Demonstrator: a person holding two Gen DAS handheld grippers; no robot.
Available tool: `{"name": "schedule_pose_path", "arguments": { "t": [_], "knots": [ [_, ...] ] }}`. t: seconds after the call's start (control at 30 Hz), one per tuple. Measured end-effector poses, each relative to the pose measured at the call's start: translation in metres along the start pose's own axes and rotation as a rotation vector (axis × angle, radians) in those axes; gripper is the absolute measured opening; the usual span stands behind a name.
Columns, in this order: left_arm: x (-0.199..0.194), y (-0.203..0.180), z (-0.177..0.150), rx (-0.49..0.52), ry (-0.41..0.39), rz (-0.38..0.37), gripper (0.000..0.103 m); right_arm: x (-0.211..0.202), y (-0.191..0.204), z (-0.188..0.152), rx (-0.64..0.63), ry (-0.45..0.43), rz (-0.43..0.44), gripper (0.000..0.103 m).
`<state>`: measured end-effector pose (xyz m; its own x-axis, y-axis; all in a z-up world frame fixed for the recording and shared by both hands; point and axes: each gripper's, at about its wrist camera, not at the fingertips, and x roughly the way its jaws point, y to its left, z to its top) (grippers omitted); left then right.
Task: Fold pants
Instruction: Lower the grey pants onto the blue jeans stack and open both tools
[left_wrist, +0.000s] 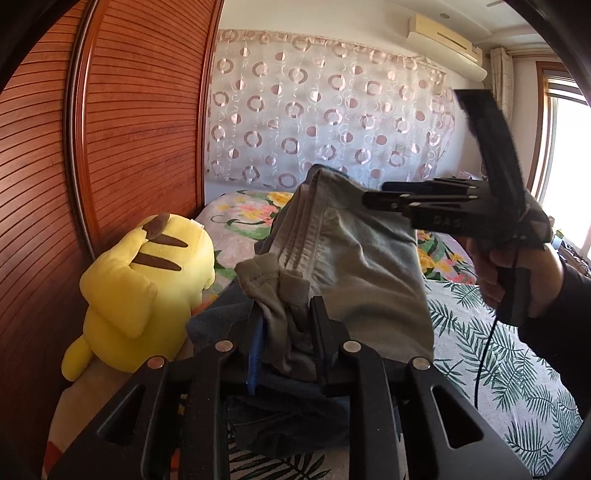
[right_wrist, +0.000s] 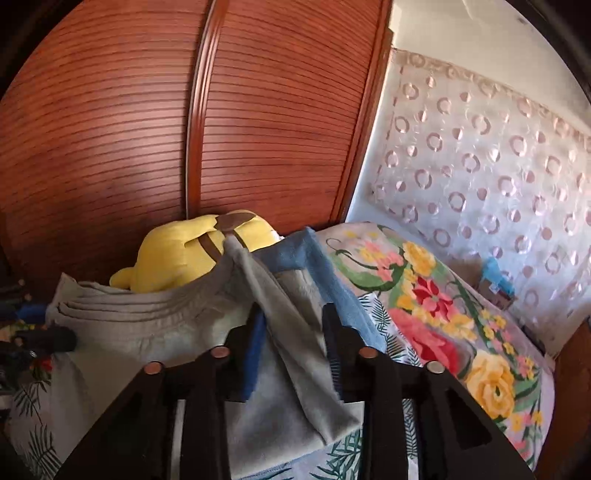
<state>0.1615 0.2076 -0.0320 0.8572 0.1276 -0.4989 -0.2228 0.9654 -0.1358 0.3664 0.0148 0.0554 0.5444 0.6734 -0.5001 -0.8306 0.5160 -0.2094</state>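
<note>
The pants (left_wrist: 343, 258) hang over the bed (left_wrist: 491, 354) — plush toy (left_wrist: 144, 277) left, against the wardrobe (left_wrist: 140, 122).

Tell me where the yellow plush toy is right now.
The yellow plush toy lies at the bed's left edge against the wooden slatted wardrobe door, just left of the grey pants; in the right wrist view it peeks over the pants' waistband.

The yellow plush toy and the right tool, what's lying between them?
In the left wrist view, the grey pants lie bunched between the yellow plush toy and the right tool, over blue fabric.
</note>
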Motion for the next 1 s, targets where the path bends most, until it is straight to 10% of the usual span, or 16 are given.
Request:
{"name": "schedule_pose_path", "arguments": {
  "t": [0.5, 1.0],
  "knots": [
    [0.001, 0.002, -0.006, 0.002, 0.042, 0.025, 0.041, 0.004, -0.026, -0.024, 0.196, 0.061, -0.057, 0.047],
    [-0.027, -0.023, -0.014, 0.078, 0.07, 0.006, 0.045, -0.091, 0.022, -0.068, 0.272, 0.01, -0.079, 0.047]
  ]
}}
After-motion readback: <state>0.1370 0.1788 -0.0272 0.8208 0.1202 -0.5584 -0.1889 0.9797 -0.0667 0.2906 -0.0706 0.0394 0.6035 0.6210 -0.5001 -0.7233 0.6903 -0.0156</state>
